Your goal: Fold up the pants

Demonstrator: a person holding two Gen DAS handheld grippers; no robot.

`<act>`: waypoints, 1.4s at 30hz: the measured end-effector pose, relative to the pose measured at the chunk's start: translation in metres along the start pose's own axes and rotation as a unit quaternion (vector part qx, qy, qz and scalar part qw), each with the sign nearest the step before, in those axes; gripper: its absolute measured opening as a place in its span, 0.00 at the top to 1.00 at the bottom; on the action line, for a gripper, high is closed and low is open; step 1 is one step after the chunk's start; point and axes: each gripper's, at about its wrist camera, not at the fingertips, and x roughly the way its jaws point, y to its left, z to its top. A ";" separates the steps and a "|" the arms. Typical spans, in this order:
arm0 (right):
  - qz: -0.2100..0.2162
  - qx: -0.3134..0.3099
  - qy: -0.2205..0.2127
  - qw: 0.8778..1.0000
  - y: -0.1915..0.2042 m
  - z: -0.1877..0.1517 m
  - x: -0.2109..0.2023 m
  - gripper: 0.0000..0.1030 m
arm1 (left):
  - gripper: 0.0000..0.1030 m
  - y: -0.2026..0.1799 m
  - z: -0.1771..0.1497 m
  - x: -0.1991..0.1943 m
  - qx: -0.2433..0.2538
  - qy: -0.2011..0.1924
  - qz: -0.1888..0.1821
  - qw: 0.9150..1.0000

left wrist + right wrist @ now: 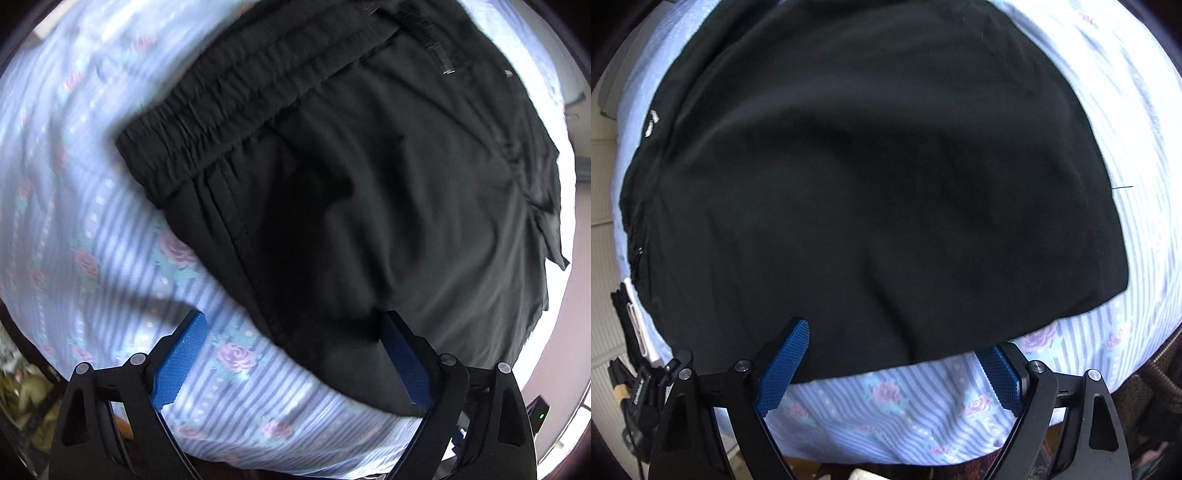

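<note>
A: Start with the black pants [369, 192]. Where are they?

B: Spread flat on a bed covered by a blue striped sheet with roses [92, 236]. The elastic waistband [229, 110] shows in the left wrist view, gathered and lying toward the far side of the bed; a zipped pocket [432, 40] sits further along the same end. In the right wrist view the cloth [871, 177] fills most of the frame, with its near hem running along the bed's near edge.

A: Why laid out like that?

B: My guess is that flat and smoothed makes the edges easy to find, so both ends of one long side can be pinched at once and carried over for a fold.

A: And the tools?

B: The left hand-held gripper [291, 325] points steeply down, jaws wide apart, nothing clamped. One blue pad [181, 365] is over bare sheet, the other [402, 362] over black cloth, so the pants' side edge lies between them (whether the tips already touch the fabric I cannot tell).

A: The right one?

B: The right hand-held gripper [897, 343] is much the same: aimed steeply down, jaws wide, holding nothing. It straddles the near hem, one pad [783, 362] over the pants and the other [1001, 376] over the sheet [886, 413].

A: So the step in hand?

B: Likely closing on that edge; no fold of this pass looks made yet.
</note>
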 end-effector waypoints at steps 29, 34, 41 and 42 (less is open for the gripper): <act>0.077 -0.116 -0.174 0.975 0.060 -0.012 -0.183 0.96 | 0.90 -0.045 -0.020 -0.147 0.157 -0.135 -0.099 0.973; 0.104 -0.148 -0.206 0.962 0.071 -0.050 -0.211 0.96 | 0.91 -0.046 -0.024 -0.171 0.174 -0.159 -0.104 0.966; 0.135 -0.176 -0.219 0.950 0.098 -0.082 -0.260 0.96 | 0.91 -0.038 -0.026 -0.193 0.184 -0.156 -0.106 0.964; 0.134 -0.179 -0.219 0.950 0.100 -0.085 -0.264 0.96 | 0.91 -0.036 -0.026 -0.196 0.185 -0.155 -0.104 0.965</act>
